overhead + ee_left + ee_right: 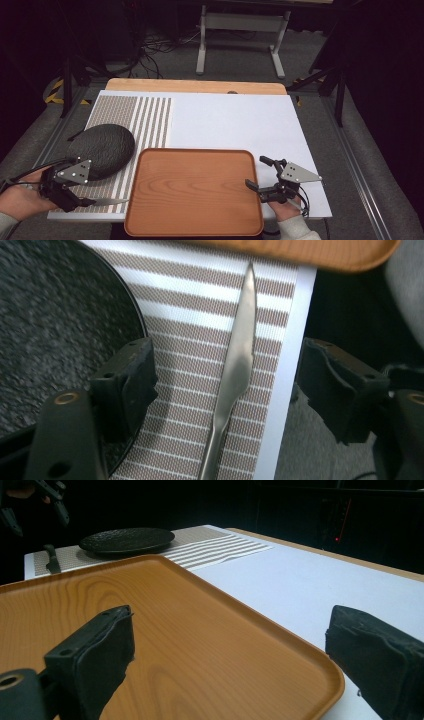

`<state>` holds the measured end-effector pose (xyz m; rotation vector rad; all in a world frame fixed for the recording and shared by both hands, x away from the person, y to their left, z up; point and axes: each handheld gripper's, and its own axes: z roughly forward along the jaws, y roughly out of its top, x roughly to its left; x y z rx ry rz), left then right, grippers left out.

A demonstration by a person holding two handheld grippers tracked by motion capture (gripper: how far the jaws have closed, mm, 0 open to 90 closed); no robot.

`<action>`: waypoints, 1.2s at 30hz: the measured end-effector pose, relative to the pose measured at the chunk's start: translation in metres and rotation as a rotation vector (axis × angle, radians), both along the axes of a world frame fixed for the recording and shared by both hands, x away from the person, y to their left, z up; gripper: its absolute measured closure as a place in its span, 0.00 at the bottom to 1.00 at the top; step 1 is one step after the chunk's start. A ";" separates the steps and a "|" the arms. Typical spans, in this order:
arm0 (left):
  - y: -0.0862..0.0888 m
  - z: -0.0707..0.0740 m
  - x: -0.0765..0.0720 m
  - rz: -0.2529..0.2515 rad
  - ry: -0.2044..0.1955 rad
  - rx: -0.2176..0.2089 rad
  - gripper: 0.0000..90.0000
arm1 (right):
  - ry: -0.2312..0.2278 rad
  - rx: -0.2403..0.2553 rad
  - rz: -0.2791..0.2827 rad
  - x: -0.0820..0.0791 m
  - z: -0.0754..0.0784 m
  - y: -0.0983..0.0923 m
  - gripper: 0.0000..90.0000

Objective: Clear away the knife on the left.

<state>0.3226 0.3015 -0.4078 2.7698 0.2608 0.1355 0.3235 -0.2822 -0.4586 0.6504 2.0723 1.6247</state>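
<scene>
Tray, rectangular orange-brown wood (194,190), sits front-centre on desk. Left of tray: silver butter knife (235,365) on striped mat (150,117), between left gripper (225,385) jaws, wide apart. Right gripper (265,177) at tray's right edge, jaws wide, nothing held.

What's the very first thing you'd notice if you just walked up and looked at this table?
Probably the big wooden tray, sitting bare at the near edge of the white table. Next, the dark speckled plate on the striped mat to its left. A shiny butter knife lies on that mat between the left gripper's open jaws, and the right gripper waits open at the tray's right edge.
</scene>
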 end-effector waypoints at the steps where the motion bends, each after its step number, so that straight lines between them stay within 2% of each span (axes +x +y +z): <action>1: 0.000 -0.001 0.001 -0.006 0.004 0.008 0.29 | 0.000 -0.001 0.000 0.000 0.000 0.000 0.07; 2: 0.000 -0.001 0.001 -0.006 0.004 0.008 0.30 | 0.000 -0.001 0.000 0.000 0.000 0.000 0.07; 7: -0.001 -0.007 0.002 -0.030 0.024 0.078 0.32 | -0.001 -0.002 0.002 0.000 0.000 0.000 0.07; 11: 0.000 -0.010 0.004 -0.046 0.034 0.093 0.37 | -0.002 -0.003 0.004 0.000 0.000 0.000 0.07; 15: -0.001 -0.014 0.006 -0.063 0.042 0.157 0.38 | -0.003 0.003 0.002 0.000 0.000 -0.001 0.07; 20: -0.002 -0.019 0.007 -0.089 0.056 0.197 0.41 | -0.005 0.000 0.006 0.000 0.000 0.000 0.07; 25: 0.000 -0.023 0.009 -0.113 0.056 0.248 0.47 | -0.005 -0.001 0.009 0.000 0.000 0.000 0.07; 29: 0.001 -0.027 0.009 -0.111 0.068 0.283 0.52 | -0.003 -0.004 0.009 0.000 0.000 0.000 0.07; 33: 0.000 -0.030 0.010 -0.133 0.061 0.309 0.60 | -0.001 -0.005 0.011 0.000 0.000 0.000 0.07; 36: 0.000 -0.033 0.010 -0.143 0.057 0.346 0.65 | 0.001 -0.006 0.012 0.000 0.000 0.001 0.07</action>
